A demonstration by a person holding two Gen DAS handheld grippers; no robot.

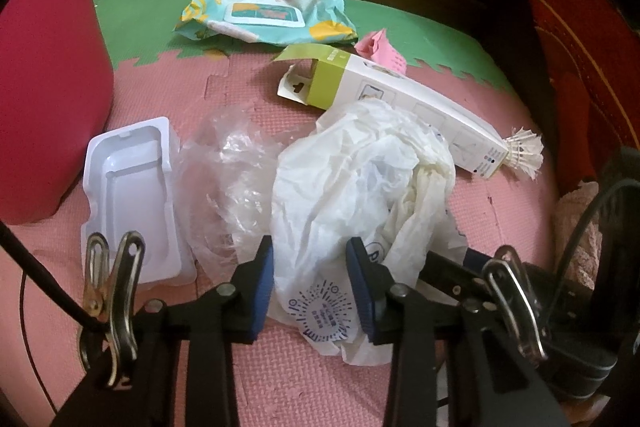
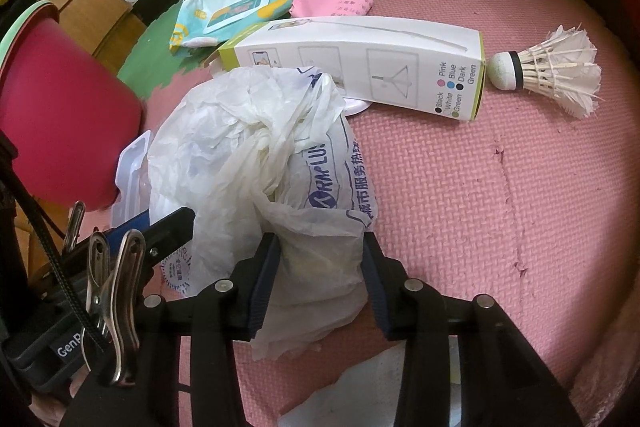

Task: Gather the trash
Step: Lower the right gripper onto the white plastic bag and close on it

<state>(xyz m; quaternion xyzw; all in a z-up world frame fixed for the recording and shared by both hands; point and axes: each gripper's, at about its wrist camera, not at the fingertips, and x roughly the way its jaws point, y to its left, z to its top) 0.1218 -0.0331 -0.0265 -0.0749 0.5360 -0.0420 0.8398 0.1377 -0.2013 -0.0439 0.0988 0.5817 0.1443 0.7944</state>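
Both claws straddle the white plastic bag on the floor mat.

The white plastic bag lies crumpled straight ahead of both. The left claw has its near printed edge between parted pads, the right claw its near fold, neither visibly pinching. The red bin stands left.

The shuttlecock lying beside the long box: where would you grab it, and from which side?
Probably the shuttlecock's round cork head, from above, one finger on each side. It lies on its side on the pink foam mat with the cork pointing at the box's end; the cork looks firm, while the feather skirt is frayed and would likely crush.
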